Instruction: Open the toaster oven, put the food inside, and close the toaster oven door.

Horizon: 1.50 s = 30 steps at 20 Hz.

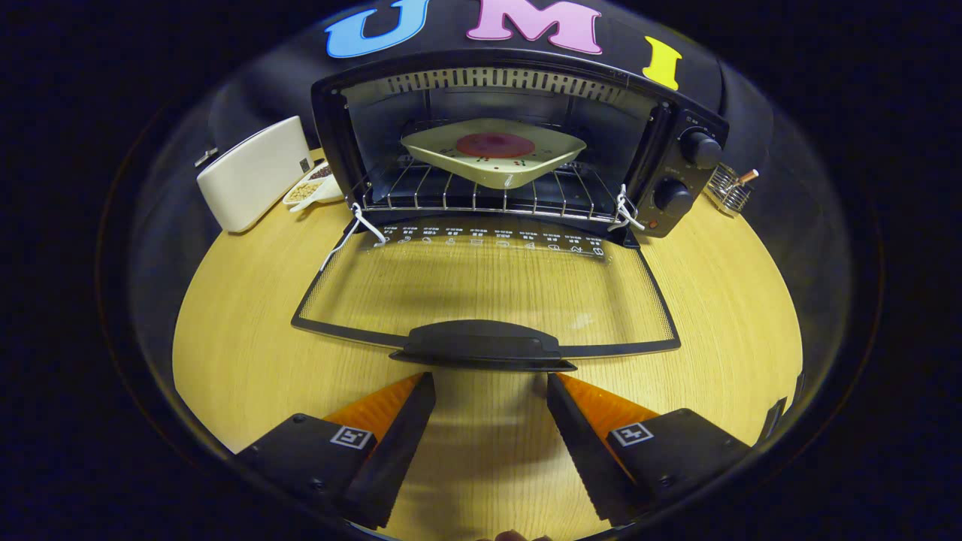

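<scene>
Tongs (490, 383): apart, empty, just short of door handle (481, 347); plate (494, 150) already on rack; lift handle squarely to shut door.

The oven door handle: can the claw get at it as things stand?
Probably yes. The door handle lies just ahead of the open claw, and nothing stands between them on the table.

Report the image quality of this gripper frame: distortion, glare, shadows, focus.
Gripper view: strong fisheye bends the table edge and the toaster oven. The open glass door lets the wood grain through, with faint reflections and a soft shadow. The plate of food on the rack is evenly lit and sharp. The gripper is open, fingertips just short of the door handle.
</scene>
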Each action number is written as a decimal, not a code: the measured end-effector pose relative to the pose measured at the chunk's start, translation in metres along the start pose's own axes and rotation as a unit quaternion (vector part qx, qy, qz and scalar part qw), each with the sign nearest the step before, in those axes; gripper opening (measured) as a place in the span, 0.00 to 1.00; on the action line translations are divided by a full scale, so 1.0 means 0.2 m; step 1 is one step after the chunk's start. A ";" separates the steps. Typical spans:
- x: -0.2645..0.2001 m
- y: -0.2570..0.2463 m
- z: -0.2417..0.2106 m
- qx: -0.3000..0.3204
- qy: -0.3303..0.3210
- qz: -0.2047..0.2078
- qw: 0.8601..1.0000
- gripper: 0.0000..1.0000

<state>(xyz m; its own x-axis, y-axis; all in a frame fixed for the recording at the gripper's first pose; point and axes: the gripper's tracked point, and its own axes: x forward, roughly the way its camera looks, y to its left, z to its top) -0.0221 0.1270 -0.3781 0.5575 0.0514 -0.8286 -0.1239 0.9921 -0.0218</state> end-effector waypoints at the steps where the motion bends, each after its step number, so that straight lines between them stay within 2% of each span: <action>1: 0.00 0.00 0.00 -0.004 0.000 -0.001 1.000 0.99; 5: -0.09 0.00 0.04 -0.031 -0.020 -0.002 0.999 1.00; 10: -0.29 0.00 0.17 -0.002 -0.071 0.024 0.997 1.00; 18: -0.48 -0.01 0.55 -0.012 -0.161 0.037 0.986 1.00; 19: -0.48 0.06 0.58 -0.012 -0.169 0.036 0.985 1.00; 21: -0.55 0.06 0.65 -0.014 -0.196 0.038 0.980 1.00; 24: -0.73 -0.08 0.73 -0.019 -0.238 0.044 0.970 1.00; 30: -1.10 -0.31 0.80 -0.012 -0.330 0.028 0.944 1.00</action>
<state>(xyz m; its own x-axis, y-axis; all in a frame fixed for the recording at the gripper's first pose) -0.0060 0.0730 -0.1057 0.9379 0.1726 -0.3009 -0.1831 0.9831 -0.0068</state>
